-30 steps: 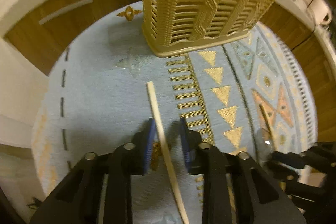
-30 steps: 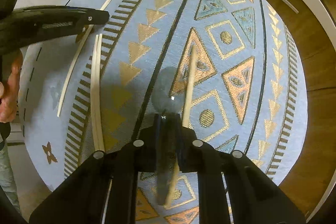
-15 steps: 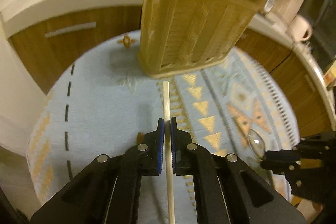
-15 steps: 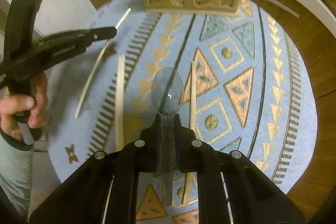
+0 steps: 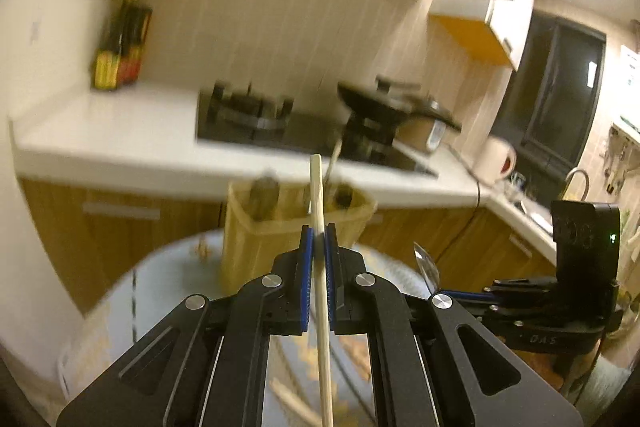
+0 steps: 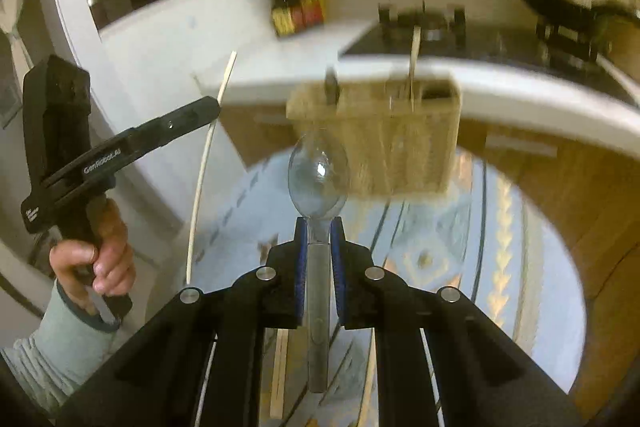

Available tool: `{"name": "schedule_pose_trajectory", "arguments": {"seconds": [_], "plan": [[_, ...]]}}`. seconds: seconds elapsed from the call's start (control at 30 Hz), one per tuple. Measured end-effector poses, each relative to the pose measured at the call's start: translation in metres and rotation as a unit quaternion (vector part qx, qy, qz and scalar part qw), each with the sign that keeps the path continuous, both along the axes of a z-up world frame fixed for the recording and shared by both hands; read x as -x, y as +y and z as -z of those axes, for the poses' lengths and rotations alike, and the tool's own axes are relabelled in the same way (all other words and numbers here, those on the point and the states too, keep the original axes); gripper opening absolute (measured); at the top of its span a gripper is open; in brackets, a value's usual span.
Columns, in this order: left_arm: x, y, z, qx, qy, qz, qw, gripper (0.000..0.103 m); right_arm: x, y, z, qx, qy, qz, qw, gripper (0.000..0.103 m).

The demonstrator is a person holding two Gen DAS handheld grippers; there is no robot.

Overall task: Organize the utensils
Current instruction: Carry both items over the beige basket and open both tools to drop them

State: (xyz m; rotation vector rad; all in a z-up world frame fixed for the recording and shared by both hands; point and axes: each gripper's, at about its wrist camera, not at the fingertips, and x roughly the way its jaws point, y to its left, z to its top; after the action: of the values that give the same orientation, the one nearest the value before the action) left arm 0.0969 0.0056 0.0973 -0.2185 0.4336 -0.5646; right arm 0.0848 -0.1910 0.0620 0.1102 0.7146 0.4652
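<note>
Holding a light, stiff chopstick [image 5: 319, 211] mid-shaft in the left gripper [image 5: 319, 247] jaws, while the right gripper [image 6: 319, 239] is clamping a slick spoon [image 6: 319, 179] at its neck, both raised near the basket [image 6: 400, 147].

A basket [image 5: 296, 227] stands on the round table [image 6: 540, 291], with the counter [image 5: 120, 143] behind.

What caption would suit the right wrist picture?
Right gripper holds a shiny metal spoon before a woven beige utensil basket.
</note>
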Motion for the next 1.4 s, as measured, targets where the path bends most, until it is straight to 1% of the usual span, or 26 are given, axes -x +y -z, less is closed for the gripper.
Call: {"name": "schedule_pose_trajectory", "arguments": {"seconds": [0.07,0.17,0.27,0.37,0.5,0.6,0.7,0.8,0.93,1.07,1.17,1.3,1.4], "plan": [[-0.005,-0.003,-0.012,0.005,-0.023,-0.008,0.9997,0.004,-0.009,-0.002,-0.015,0.001,-0.034,0.011,0.999,0.01],[-0.013,-0.005,-0.028,0.013,-0.052,-0.028,0.9982,0.004,-0.026,-0.007,-0.034,-0.011,-0.075,0.026,0.997,0.01],[-0.023,-0.005,-0.042,0.028,-0.077,-0.051,0.9953,0.004,-0.048,-0.013,-0.053,-0.023,-0.122,0.053,0.991,0.01],[-0.041,-0.006,-0.048,0.042,-0.095,-0.071,0.9921,0.004,-0.055,-0.014,-0.072,-0.035,-0.159,0.075,0.984,0.01],[-0.066,-0.006,-0.048,0.062,-0.11,-0.1,0.987,0.004,-0.076,-0.013,-0.081,-0.05,-0.217,0.109,0.969,0.01],[-0.078,-0.007,-0.046,0.076,-0.126,-0.123,0.9814,0.004,-0.092,-0.009,-0.078,-0.055,-0.242,0.125,0.961,0.01],[-0.085,-0.014,-0.04,0.067,-0.149,-0.151,0.9749,0.004,-0.111,-0.003,-0.067,-0.051,-0.252,0.133,0.957,0.01],[-0.093,-0.022,-0.029,0.056,-0.161,-0.162,0.9719,0.004,-0.13,0.004,-0.052,-0.039,-0.252,0.137,0.957,0.01],[-0.101,-0.029,-0.018,0.034,-0.177,-0.178,0.9674,0.004,-0.147,0.006,-0.03,-0.035,-0.24,0.142,0.96,0.01],[-0.105,-0.032,-0.01,0.016,-0.188,-0.185,0.9644,0.004,-0.155,0.004,-0.015,-0.037,-0.228,0.144,0.962,0.01],[-0.109,-0.032,-0.005,0.014,-0.183,-0.182,0.966,0.004,-0.158,0.003,-0.006,-0.042,-0.215,0.143,0.965,0.01],[-0.108,-0.03,0.001,0.015,-0.179,-0.181,0.9669,0.005,-0.15,0.003,0.0,-0.037,-0.214,0.147,0.965,0.01],[-0.104,-0.027,0.003,0.016,-0.165,-0.168,0.9718,0.006,-0.141,-0.001,0.002,-0.035,-0.206,0.145,0.967,0.011]]}}
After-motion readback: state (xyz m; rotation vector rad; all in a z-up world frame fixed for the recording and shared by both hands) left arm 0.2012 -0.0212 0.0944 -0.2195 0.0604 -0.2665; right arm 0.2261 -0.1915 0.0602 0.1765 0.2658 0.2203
